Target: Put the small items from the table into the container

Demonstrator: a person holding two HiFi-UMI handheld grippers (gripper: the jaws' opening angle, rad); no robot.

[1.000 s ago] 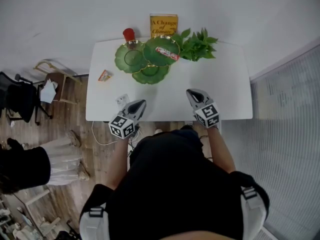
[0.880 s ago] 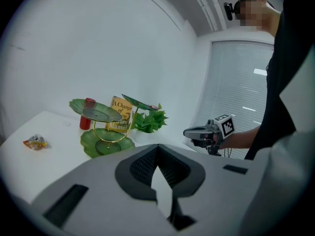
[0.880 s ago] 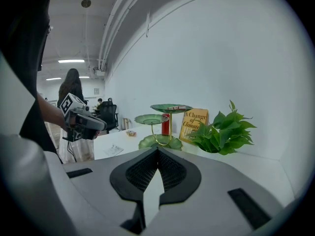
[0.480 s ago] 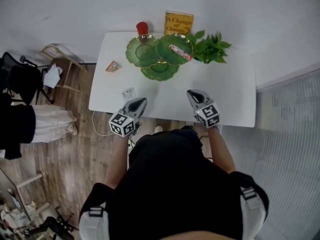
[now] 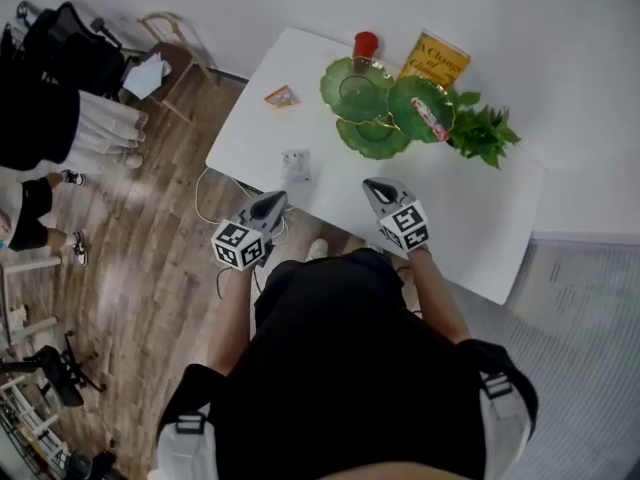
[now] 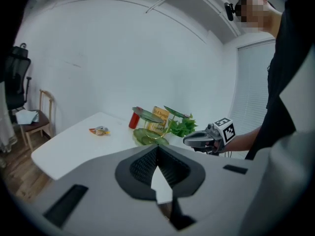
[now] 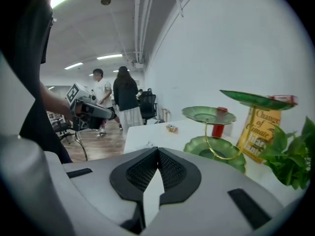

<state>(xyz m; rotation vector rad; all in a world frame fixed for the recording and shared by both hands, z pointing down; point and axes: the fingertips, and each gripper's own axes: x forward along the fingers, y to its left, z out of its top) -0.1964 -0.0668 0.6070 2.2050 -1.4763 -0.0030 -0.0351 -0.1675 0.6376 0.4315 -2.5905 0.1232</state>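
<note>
A green three-tier leaf dish stand (image 5: 372, 108) rises at the table's far side, with a red-and-white packet (image 5: 432, 120) lying on its right dish. On the white table (image 5: 330, 183) lie a small orange packet (image 5: 281, 96) and a small white item (image 5: 296, 163). My left gripper (image 5: 275, 201) is shut and empty at the table's near edge. My right gripper (image 5: 372, 186) is shut and empty over the table, in front of the stand. In the left gripper view I see the orange packet (image 6: 100, 130) and the stand (image 6: 150, 127). The right gripper view also holds the stand (image 7: 216, 132).
A red can (image 5: 365, 44), a yellow book (image 5: 434, 60) and a leafy plant (image 5: 483, 133) stand behind the dishes by the wall. A wooden chair (image 5: 165, 58) stands off the table's left end. People (image 7: 120, 100) stand on the wooden floor beyond.
The view has swung, so the table now lies slanted toward the upper right. Both grippers moved with the body and stayed shut; the left now sits at the table's corner edge.
</note>
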